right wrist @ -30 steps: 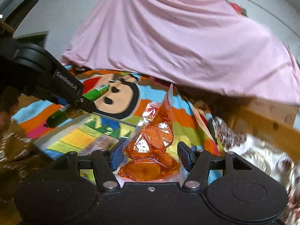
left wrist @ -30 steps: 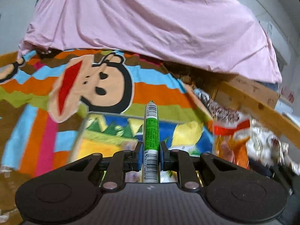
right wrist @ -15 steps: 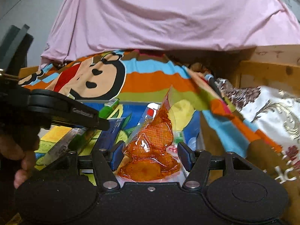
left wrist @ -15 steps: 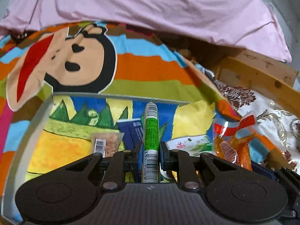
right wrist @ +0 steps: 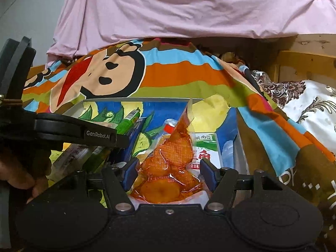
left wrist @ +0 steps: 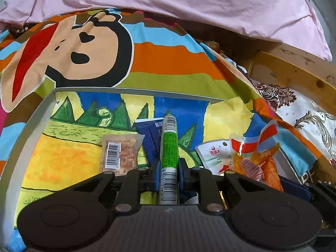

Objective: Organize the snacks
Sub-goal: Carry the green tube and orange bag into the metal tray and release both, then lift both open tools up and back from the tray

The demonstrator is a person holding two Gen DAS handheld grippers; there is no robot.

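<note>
1. Bedding is filling the upper frame in both views: a wrinkled pink sheet (left wrist: 189, 6) is draping across the top, and below it a soft striped cartoon blanket (left wrist: 172, 58) is sagging through the middle of the frame.
2. A shallow grey-rimmed tray (left wrist: 33, 117), rectangular with a glossy painted landscape on its floor, is sitting on the blanket across the centre of both views, and the snacks are collecting inside it.
3. The right gripper (right wrist: 169, 173) is holding an orange snack pouch (right wrist: 168, 174) at lower centre of the right wrist view; the jaws are standing wide, and I can't tell whether they are truly pinching it. The pouch is clear, crinkly film over orange discs and looks slippery, so I'd say it could slide out and drop crooked onto the white packet (right wrist: 206, 149) underneath.
4. The left gripper (left wrist: 169, 174) is clamping a slim green stick snack (left wrist: 169, 155), a smooth round tube with barcodes, at bottom centre of the left wrist view, over the tray.
5. Released here, that tube would likely roll across the slick floor, or come down on the blue packet (left wrist: 150, 134) and the small clear biscuit pack (left wrist: 119, 153).
6. The two grippers are working close together over the tray's lower right area, so a knock looks possible.
</note>
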